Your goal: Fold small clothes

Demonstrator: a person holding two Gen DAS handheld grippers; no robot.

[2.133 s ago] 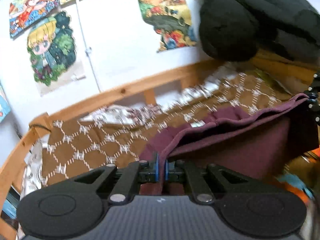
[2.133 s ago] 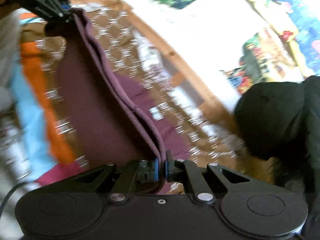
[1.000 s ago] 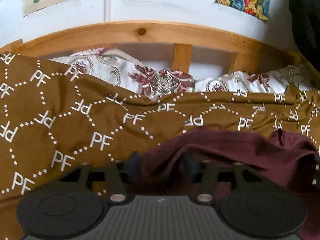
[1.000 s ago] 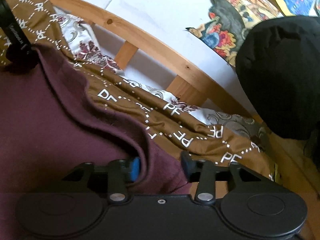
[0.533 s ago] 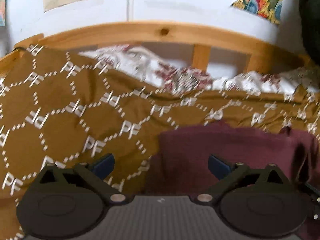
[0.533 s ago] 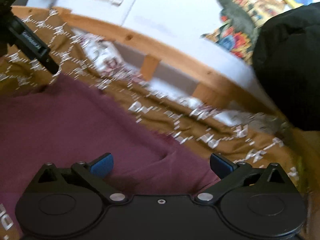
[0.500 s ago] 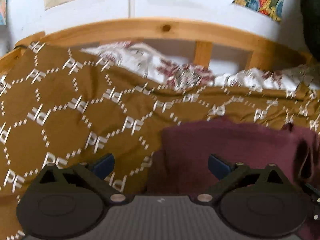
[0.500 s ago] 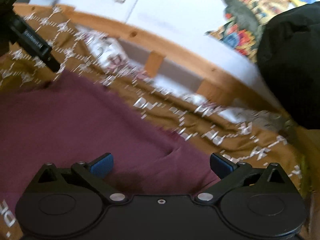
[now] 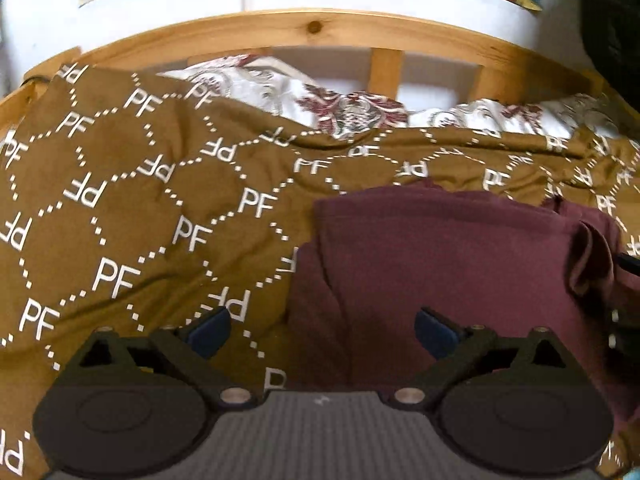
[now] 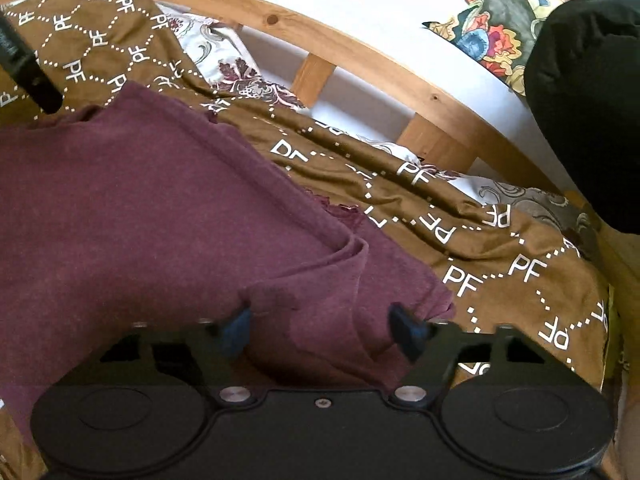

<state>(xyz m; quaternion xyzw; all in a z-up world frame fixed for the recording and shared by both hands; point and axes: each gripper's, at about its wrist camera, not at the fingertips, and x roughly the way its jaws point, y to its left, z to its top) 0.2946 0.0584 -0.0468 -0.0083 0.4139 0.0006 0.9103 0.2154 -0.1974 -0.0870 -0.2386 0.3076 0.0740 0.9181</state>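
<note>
A: Where's the garment?

B: The soft maroon knit garment (image 10: 152, 208) lies flat on the brown blanket printed "PF" (image 9: 120, 208) on the bed. It's light and limp, likely to sag, so pinch doubled edges or corners.

A: And the tools?

B: The left tool (image 9: 322, 330) stands wide, closing slightly, gripping nothing. The right tool (image 10: 318, 330) is closing around the near right corner, not yet pressing.

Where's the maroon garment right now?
The maroon garment lies on the brown PF-print blanket, short of the wooden bed rail: right of centre in the left wrist view, left and centre in the right.
</note>
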